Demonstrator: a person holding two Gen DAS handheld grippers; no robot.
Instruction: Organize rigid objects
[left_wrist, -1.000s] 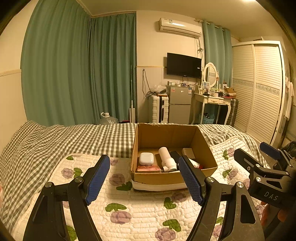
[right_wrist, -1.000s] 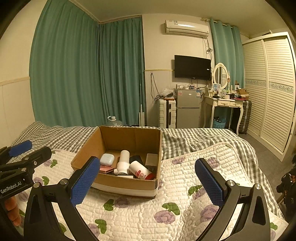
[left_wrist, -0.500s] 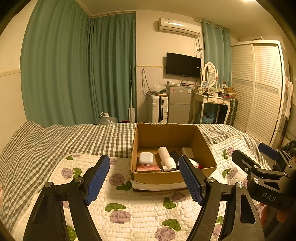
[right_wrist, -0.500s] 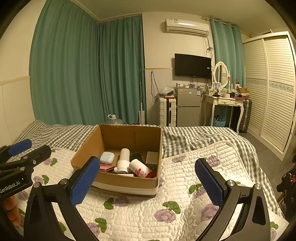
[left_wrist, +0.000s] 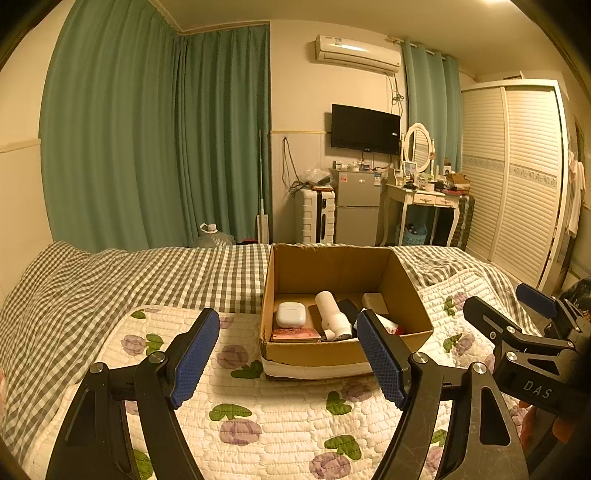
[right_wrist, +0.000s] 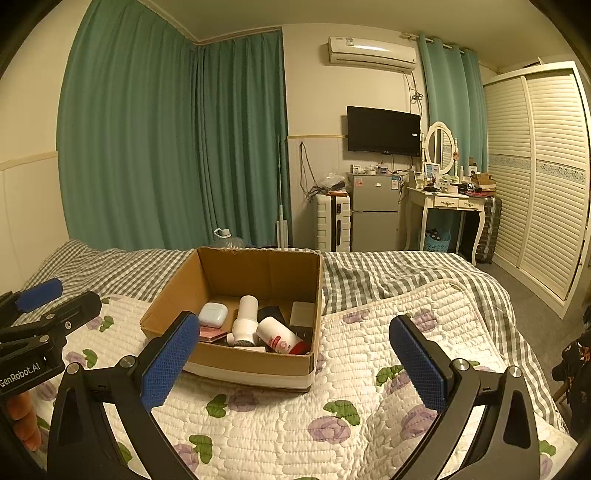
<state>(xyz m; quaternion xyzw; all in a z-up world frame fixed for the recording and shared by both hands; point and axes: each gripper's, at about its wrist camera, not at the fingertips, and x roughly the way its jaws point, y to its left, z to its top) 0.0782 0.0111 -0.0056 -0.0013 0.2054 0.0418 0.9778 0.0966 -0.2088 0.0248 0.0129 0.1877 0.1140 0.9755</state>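
- Almost nothing has moved since a second ago: both views sit a touch closer to the cardboard box, and its contents lie as they did.
- The left gripper and right gripper hover over the quilt, jaws spread wide and empty, probably lined up to reach in.
- In the box lie a white earbud case, a white cylindrical device and a red-capped bottle, tipped on its side; they are gathered there so the bed holds no loose items.
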